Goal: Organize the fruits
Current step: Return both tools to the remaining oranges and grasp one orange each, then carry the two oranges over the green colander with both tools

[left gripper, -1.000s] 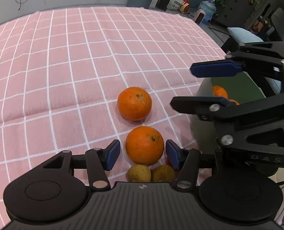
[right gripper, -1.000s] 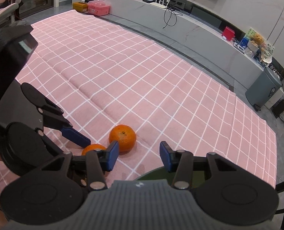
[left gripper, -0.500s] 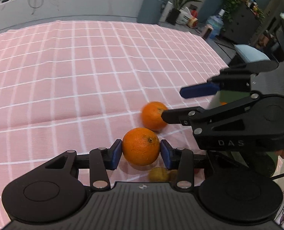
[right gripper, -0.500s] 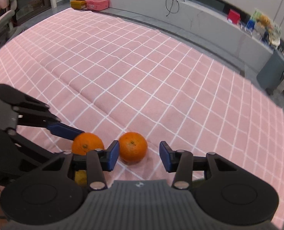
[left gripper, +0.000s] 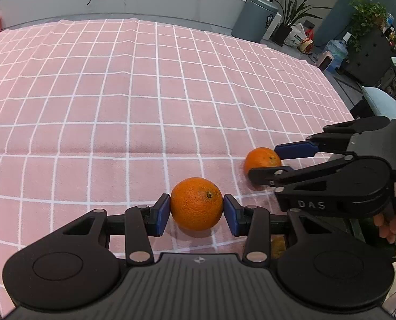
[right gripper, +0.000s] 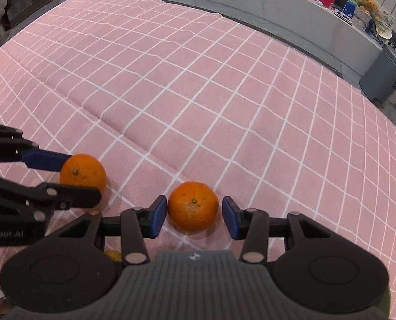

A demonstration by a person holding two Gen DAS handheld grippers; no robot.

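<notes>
Your left tongs clamp one orange; your right tongs sit released around another orange, at its 3 o'clock.

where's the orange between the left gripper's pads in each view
Left wrist: the orange, bottom centre, pressed between the left gripper pads.
Right wrist: same orange at far left.
Shared landmark: pink checked cloth, with a second orange beside it.
</notes>
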